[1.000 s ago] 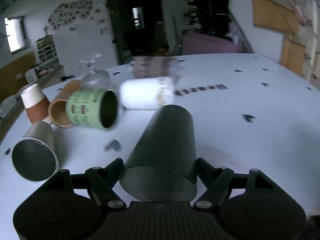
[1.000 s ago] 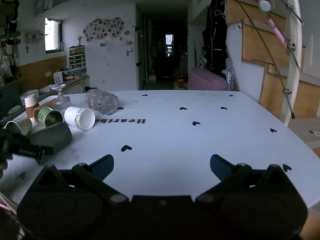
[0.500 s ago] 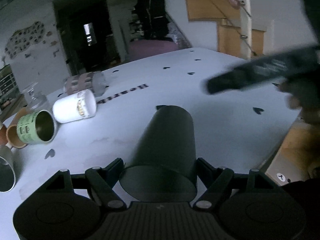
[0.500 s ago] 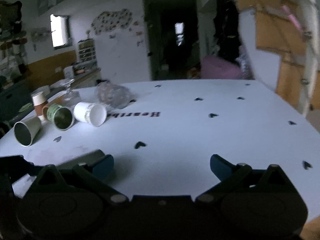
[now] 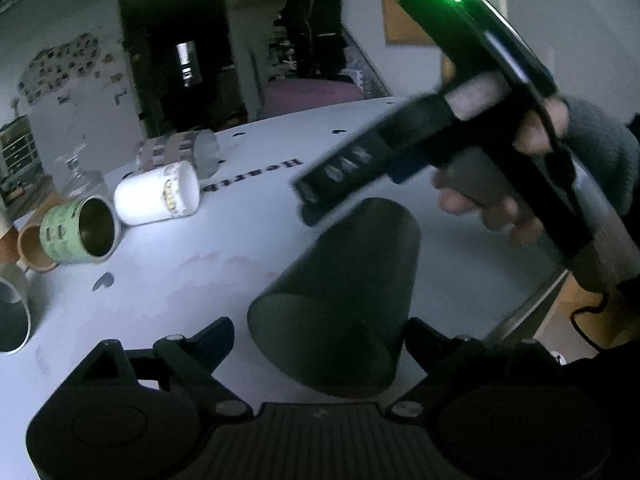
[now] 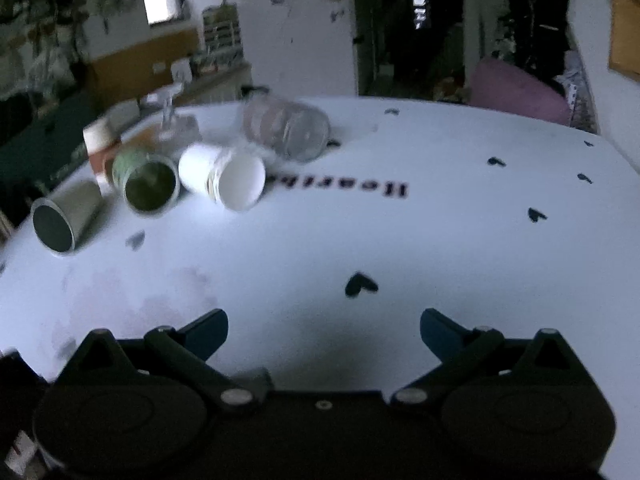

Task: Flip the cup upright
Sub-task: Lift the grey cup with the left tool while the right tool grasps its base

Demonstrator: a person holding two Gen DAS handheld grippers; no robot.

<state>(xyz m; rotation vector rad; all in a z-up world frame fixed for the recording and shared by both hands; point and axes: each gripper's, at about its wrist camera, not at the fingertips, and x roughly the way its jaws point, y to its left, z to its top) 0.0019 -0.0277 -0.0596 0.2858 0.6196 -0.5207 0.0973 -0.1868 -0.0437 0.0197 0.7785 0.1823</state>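
Observation:
My left gripper is shut on a dark cup, held above the white table with its wide mouth toward the camera and its base tilted away to the right. The right gripper's body, in a hand, hangs just beyond the cup's far end in the left wrist view. In its own view my right gripper is open and empty above the table. The dark cup is not in the right wrist view.
Several cups lie on their sides at the left: a white cup, a green cup, a grey cup, a clear ribbed glass. A stemmed glass and a brown-white paper cup stand behind them.
My left gripper tilted the dark cup, its far end swinging right. The right gripper moved in from the right, close above the cup's far end, and now looks down more steeply at the table.

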